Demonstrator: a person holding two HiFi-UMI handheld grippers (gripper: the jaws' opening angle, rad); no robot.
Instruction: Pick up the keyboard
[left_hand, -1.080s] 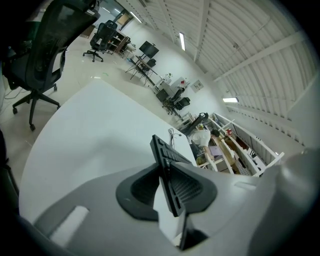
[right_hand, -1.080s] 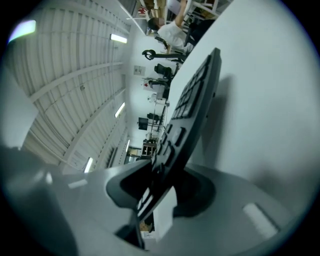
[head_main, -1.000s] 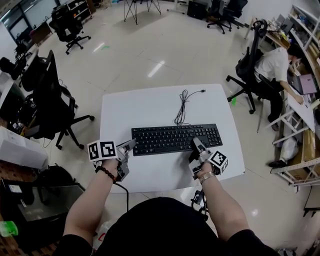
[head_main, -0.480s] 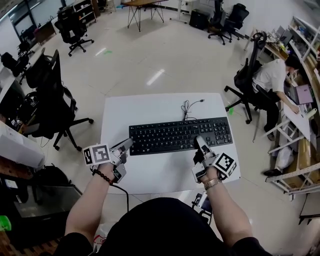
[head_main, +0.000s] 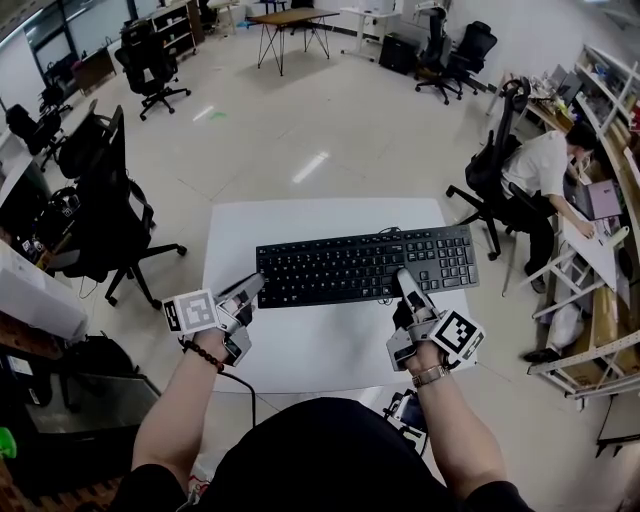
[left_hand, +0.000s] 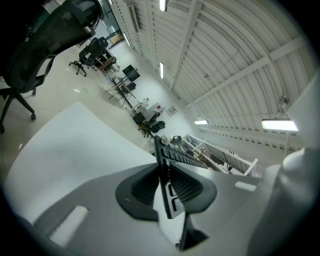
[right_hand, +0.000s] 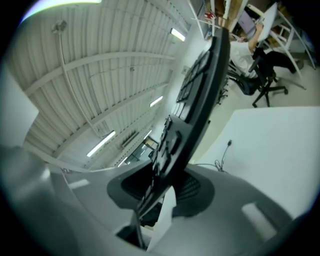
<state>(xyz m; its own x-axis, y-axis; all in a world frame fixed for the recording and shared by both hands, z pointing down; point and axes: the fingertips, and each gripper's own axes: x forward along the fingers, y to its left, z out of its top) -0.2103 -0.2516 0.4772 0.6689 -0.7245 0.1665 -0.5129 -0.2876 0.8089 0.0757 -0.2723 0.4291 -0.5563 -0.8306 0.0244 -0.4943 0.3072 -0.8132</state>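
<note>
A black keyboard (head_main: 365, 263) hangs above the white table (head_main: 300, 350), held by both grippers. My left gripper (head_main: 255, 288) is shut on its near-left corner. My right gripper (head_main: 408, 285) is shut on its front edge, right of the middle. In the left gripper view the keyboard (left_hand: 172, 162) runs edge-on between the pads of that gripper (left_hand: 167, 187). In the right gripper view the keyboard (right_hand: 200, 95) tilts steeply up out of the right gripper (right_hand: 160, 187). Its black cable (right_hand: 222, 155) trails on the table below.
A black office chair (head_main: 100, 200) stands left of the table. Another chair (head_main: 495, 170) and a seated person (head_main: 545, 160) at a desk are on the right. More chairs and a trestle table (head_main: 290, 25) stand far back across the floor.
Both grippers have risen with the keyboard, lifting it off the table. The right end rose more, and most of the cable is now hidden behind the keyboard.
</note>
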